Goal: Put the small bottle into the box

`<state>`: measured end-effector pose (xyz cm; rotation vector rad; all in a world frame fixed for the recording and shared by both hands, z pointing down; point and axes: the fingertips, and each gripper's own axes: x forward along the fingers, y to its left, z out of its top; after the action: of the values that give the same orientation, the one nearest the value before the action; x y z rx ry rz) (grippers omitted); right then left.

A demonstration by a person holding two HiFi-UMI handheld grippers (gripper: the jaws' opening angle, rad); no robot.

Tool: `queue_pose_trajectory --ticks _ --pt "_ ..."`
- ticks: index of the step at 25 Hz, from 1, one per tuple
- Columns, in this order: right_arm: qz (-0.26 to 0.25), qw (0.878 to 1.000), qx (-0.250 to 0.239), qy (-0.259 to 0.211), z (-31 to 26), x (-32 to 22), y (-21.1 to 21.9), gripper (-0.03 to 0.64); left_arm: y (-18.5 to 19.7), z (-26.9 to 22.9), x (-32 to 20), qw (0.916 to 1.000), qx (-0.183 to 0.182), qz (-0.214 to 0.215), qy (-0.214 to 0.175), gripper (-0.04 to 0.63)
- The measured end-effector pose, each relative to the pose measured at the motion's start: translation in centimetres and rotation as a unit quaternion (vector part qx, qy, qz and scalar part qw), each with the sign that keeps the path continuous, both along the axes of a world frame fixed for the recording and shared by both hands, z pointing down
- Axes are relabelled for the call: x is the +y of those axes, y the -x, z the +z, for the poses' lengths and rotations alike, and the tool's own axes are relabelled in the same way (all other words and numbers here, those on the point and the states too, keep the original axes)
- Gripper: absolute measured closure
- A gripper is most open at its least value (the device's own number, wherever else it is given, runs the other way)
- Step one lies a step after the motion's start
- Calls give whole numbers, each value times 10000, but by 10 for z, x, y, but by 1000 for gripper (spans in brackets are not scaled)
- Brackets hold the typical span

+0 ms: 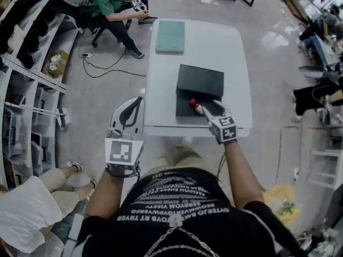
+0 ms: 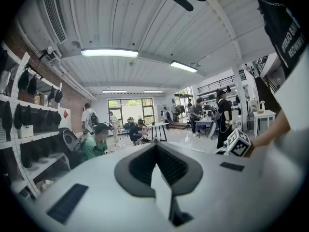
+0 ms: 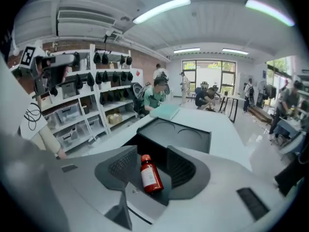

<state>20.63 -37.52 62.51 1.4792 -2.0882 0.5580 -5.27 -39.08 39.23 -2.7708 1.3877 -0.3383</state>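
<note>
The small red bottle (image 1: 195,106) with a white label lies tilted inside the open black box (image 1: 199,82) on the white table (image 1: 230,52). My right gripper (image 1: 206,110) hovers over the box's near part. In the right gripper view the bottle (image 3: 150,176) shows between the two spread jaws of the right gripper (image 3: 152,150), with a gap on each side; the box lid (image 3: 176,134) lies behind it. My left gripper (image 1: 138,100) is off the table's near left corner, its jaws closed together on nothing (image 2: 155,146).
A teal book (image 1: 170,36) lies at the table's far end. A seated person in green (image 1: 110,4) is beyond the table's far left corner, and another person (image 1: 27,208) stands at my left. Shelving (image 1: 27,90) runs along the left wall.
</note>
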Motion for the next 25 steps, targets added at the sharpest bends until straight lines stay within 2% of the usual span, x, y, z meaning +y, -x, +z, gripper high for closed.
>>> queue_pose_trajectory --ticks 4,5,8,13,17,25 --pt "667 9943 -121 -819 -63 30 -15 593 -1 -9 12 9998 85 152 -82 592" --pt "789 9909 -222 -1067 -82 37 -17 611 -2 -12 15 9997 103 193 -111 592" --pt "985 9778 -462 -1791 -138 60 -15 615 -4 -20 25 9992 143 322 -190 592" --pt "947 9574 -486 -2686 -210 88 -1 615 -3 -27 40 9983 135 497 -270 592" --pt "773 9512 -376 -2965 -237 104 13 615 -1 -29 50 9979 173 578 -250 592" --pt "544 9512 -270 -3026 -245 112 32 615 3 -25 58 9980 174 570 -188 592"
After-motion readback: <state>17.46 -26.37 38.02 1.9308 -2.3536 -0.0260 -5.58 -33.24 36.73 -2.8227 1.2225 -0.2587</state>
